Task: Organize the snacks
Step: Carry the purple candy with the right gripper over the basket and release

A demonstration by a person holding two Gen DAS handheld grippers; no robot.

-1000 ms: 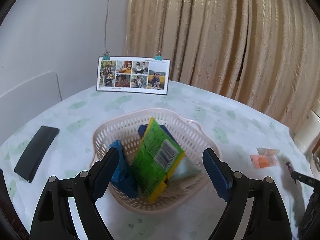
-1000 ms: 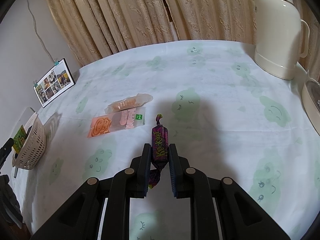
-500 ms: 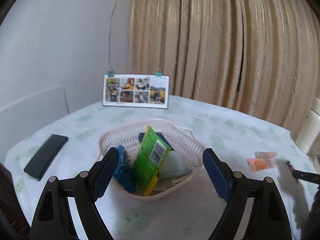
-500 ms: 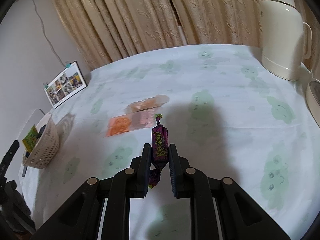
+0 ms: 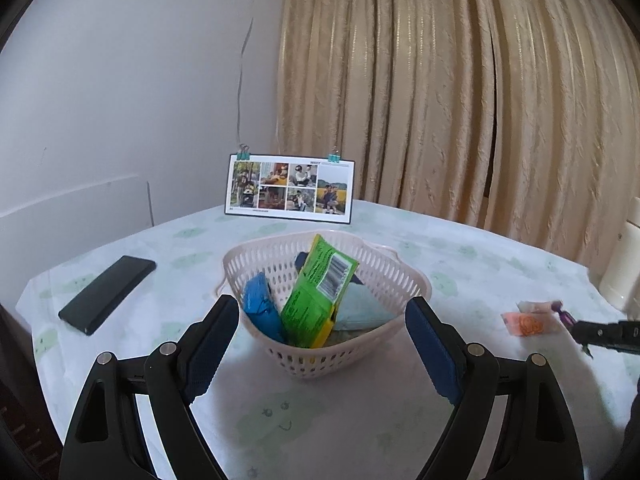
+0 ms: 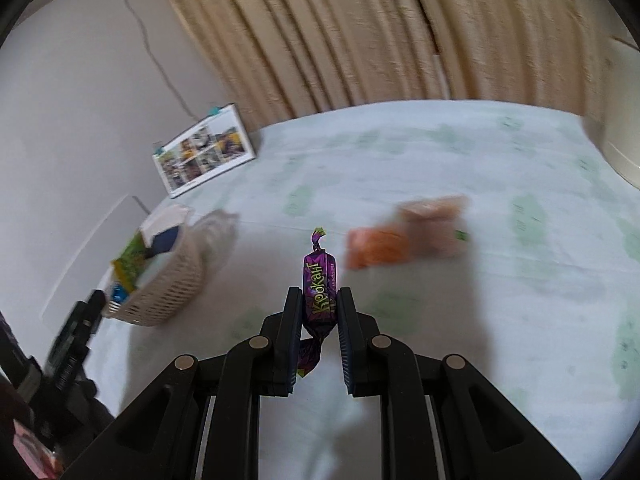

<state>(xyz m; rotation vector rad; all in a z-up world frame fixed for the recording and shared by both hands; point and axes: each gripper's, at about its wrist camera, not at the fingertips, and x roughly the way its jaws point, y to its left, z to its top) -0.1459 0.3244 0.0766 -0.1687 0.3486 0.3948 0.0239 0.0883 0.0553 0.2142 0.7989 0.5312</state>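
My right gripper (image 6: 319, 304) is shut on a purple wrapped candy (image 6: 318, 280), held above the table; that candy (image 5: 559, 311) also shows at the far right of the left wrist view. A pale plastic basket (image 5: 340, 356) holds a green snack packet (image 5: 316, 292), a blue packet (image 5: 260, 310) and a light blue one. My left gripper (image 5: 322, 344) stands open just in front of the basket with nothing between its fingers. In the right wrist view the basket (image 6: 164, 288) is at the left. Two orange snack packets (image 6: 396, 240) lie on the table to the candy's right.
A black phone (image 5: 106, 294) lies left of the basket. A photo card with clips (image 5: 290, 188) stands at the table's back edge before the curtain. A cream jug (image 5: 622, 268) is at the far right. The tablecloth has green face prints.
My right gripper has swung left with the candy, so the basket is nearer and the orange packets are now to its right. My left gripper has drawn back from the basket and tilted up.
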